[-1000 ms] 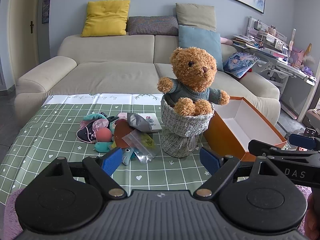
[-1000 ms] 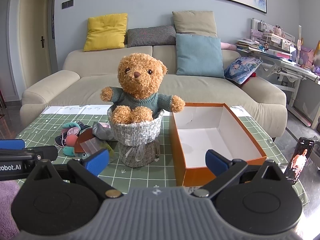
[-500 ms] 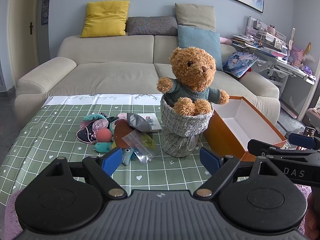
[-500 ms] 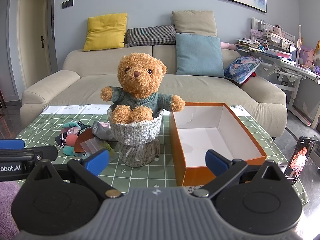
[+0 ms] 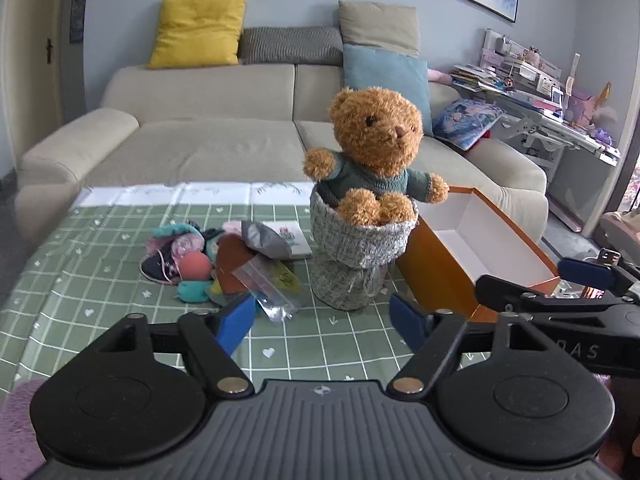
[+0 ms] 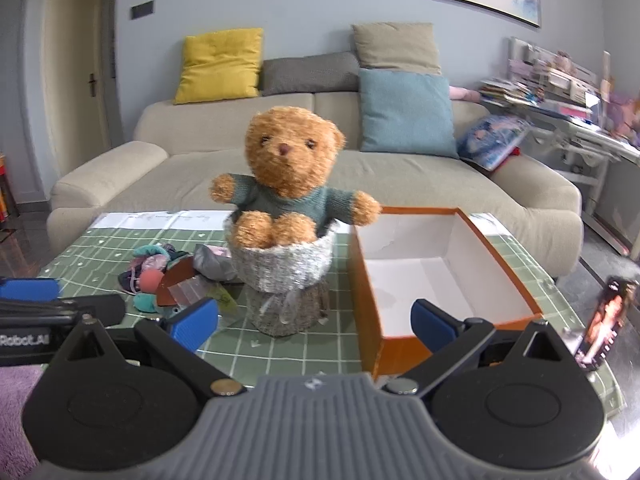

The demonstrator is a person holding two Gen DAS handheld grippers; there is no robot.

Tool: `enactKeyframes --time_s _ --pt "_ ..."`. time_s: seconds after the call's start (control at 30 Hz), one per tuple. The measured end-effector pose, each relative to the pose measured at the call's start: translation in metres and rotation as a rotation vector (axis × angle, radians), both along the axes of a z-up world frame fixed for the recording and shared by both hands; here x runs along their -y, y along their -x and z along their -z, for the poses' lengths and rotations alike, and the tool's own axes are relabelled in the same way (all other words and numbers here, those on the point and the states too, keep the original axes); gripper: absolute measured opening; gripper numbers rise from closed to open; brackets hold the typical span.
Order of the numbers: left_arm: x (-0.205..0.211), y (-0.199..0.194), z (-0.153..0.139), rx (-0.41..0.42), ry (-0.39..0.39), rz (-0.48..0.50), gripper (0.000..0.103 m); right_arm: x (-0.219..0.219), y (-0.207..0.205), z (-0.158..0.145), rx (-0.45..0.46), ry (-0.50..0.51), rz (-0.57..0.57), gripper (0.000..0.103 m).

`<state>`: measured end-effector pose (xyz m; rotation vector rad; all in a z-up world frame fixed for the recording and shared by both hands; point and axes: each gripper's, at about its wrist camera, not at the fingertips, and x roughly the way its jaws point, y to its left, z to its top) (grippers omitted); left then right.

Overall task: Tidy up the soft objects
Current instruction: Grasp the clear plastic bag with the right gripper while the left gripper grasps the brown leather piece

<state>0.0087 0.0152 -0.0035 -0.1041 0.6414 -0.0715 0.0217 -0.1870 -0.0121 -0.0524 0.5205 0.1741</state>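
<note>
A brown teddy bear [image 5: 376, 136] [image 6: 290, 156] in a teal sweater sits upright in a grey knitted basket [image 5: 356, 264] [image 6: 284, 276] on the green checked tablecloth [image 5: 80, 280]. Left of it lies a pile of small soft toys [image 5: 188, 252] [image 6: 150, 276] with plastic bags [image 5: 272, 284]. An open, empty orange box [image 5: 480, 248] [image 6: 436, 276] stands to the right of the basket. My left gripper [image 5: 322, 320] hovers short of the basket, its jaws closing with nothing between them. My right gripper [image 6: 316, 324] is open and holds nothing, facing the basket and box.
A beige sofa [image 5: 200, 136] with several cushions runs behind the table. A cluttered desk [image 5: 552, 92] stands at the right. A phone [image 6: 606, 320] leans at the table's right edge. A purple rug [image 6: 16, 412] shows at the lower left.
The blue pads of my left gripper have come a little closer together. Neither gripper has shifted from its place, and the bear, box and toys lie as before.
</note>
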Motion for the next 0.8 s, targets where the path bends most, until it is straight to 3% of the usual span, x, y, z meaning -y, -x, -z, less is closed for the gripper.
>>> enactKeyframes --time_s 0.2,0.33,0.5,0.7,0.8 --pt "-0.027 -0.022 0.019 -0.055 0.014 0.021 0.081 -0.021 -0.021 0.006 -0.026 -0.001 -0.147 0.100" --pt "-0.050 -0.043 0.033 -0.124 0.046 0.005 0.074 -0.048 -0.043 0.020 -0.063 0.035 -0.237 0.080" --pt "-0.072 -0.072 0.053 -0.180 0.056 -0.002 0.061 -0.083 -0.076 0.044 -0.111 0.074 -0.322 0.071" --pt "-0.097 -0.113 0.079 -0.242 0.086 -0.022 0.054 -0.120 -0.123 0.079 -0.182 0.107 -0.376 0.064" --pt "-0.103 -0.133 0.091 -0.265 0.062 -0.032 0.054 -0.138 -0.142 0.099 -0.202 0.127 -0.398 0.054"
